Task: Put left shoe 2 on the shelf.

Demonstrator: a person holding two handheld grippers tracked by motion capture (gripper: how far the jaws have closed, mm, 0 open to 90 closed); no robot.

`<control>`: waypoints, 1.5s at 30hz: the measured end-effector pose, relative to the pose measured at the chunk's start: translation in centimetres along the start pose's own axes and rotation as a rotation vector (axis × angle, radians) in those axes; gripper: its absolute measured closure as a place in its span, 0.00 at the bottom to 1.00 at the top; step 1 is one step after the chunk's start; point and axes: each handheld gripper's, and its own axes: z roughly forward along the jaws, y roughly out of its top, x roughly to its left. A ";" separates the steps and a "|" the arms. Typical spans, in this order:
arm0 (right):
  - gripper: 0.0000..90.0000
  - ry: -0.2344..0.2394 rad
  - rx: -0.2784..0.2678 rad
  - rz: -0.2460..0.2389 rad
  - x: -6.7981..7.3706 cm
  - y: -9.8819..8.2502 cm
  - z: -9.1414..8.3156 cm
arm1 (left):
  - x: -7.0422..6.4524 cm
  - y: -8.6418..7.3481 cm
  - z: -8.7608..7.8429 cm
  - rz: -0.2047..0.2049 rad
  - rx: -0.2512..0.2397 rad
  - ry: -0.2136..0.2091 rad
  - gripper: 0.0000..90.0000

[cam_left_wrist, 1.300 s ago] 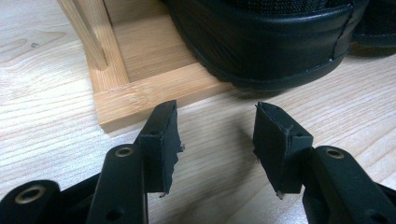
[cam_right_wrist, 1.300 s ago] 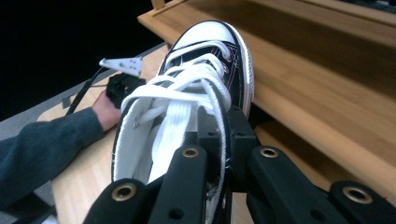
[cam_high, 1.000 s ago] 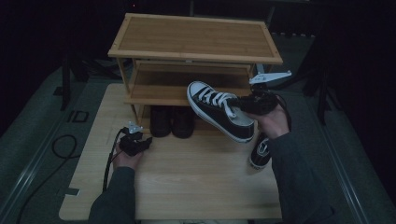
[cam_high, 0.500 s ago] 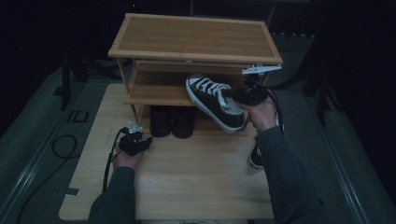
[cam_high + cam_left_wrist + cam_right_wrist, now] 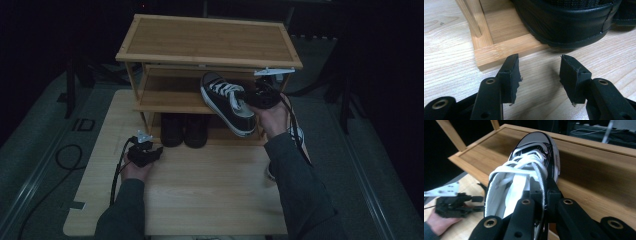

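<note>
You are midway through shelving the sneaker (image 5: 229, 102): your right gripper (image 5: 250, 100) is clamped on the side wall of its collar, near the centre right of the high view, and the shoe hangs in the air, toe pointing toward the upper left, at the front edge of the middle shelf (image 5: 170, 95) of the wooden shoe rack (image 5: 210, 42). In the right gripper view the jaws sit together on the canvas edge beside the white laces (image 5: 524, 173), with the toe cap (image 5: 537, 141) reaching over the shelf board. Your left gripper (image 5: 150, 152) rests low on the counter (image 5: 210, 185) at the lower left of the high view, jaws apart and holding nothing; its own view looks between its open pads (image 5: 510, 75) at the rack's bottom frame and the toe of a black shoe (image 5: 571, 22), one of the dark pair (image 5: 184, 129) parked on the lowest level. A second sneaker (image 5: 295, 137) lies at the right edge of the counter, partly behind your forearm. The next move, as I judge it, calls for carrying the toe further under the top shelf, levelling the sole so it lands flat on the middle board, and opening the jaws only once the heel is supported. Watch the clearance beneath the top shelf's front rail, and keep the shoe from tipping off the front lip.
</note>
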 end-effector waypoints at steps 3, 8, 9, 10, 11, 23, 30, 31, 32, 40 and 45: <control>0.97 -0.030 -0.003 -0.002 0.1 -0.2 0.3 | 0.0 0.0 0.0 0.002 0.000 0.001 0.56; 0.94 -0.031 0.044 0.031 -0.7 -0.5 0.7 | 0.0 0.0 0.0 0.002 0.000 0.000 0.56; 0.93 -0.007 0.043 0.048 -0.9 -0.6 0.6 | 0.0 0.0 0.0 0.002 0.000 0.001 0.56; 0.91 0.004 0.049 0.054 -1.1 -0.6 0.6 | 0.0 0.0 0.0 0.002 0.000 0.001 0.56; 0.90 0.011 0.052 0.051 -1.1 -0.5 0.5 | 0.0 0.0 0.0 0.003 0.000 0.001 0.56; 0.83 0.043 -0.002 0.044 -1.0 -0.6 -1.8 | -0.1 0.0 0.0 0.008 0.001 0.004 0.56; 0.83 0.035 -0.030 0.035 -1.2 -0.5 -3.4 | -0.2 0.0 0.0 0.010 0.001 0.004 0.54; 0.83 0.030 -0.031 0.028 -1.2 -0.5 -3.6 | 0.0 0.0 0.0 0.000 0.001 -0.004 0.54; 0.83 0.027 -0.030 0.022 -1.2 -0.5 -3.8 | 0.1 -0.1 -0.1 -0.015 -0.002 -0.016 0.54; 0.83 -0.015 -0.021 -0.005 -1.9 -0.6 -5.2 | -0.7 -0.7 -1.4 -0.029 -0.031 -0.027 0.63; 0.83 -0.048 0.010 -0.033 -2.2 -0.9 -5.6 | -3.2 -0.3 -2.7 0.034 -0.090 -0.070 0.66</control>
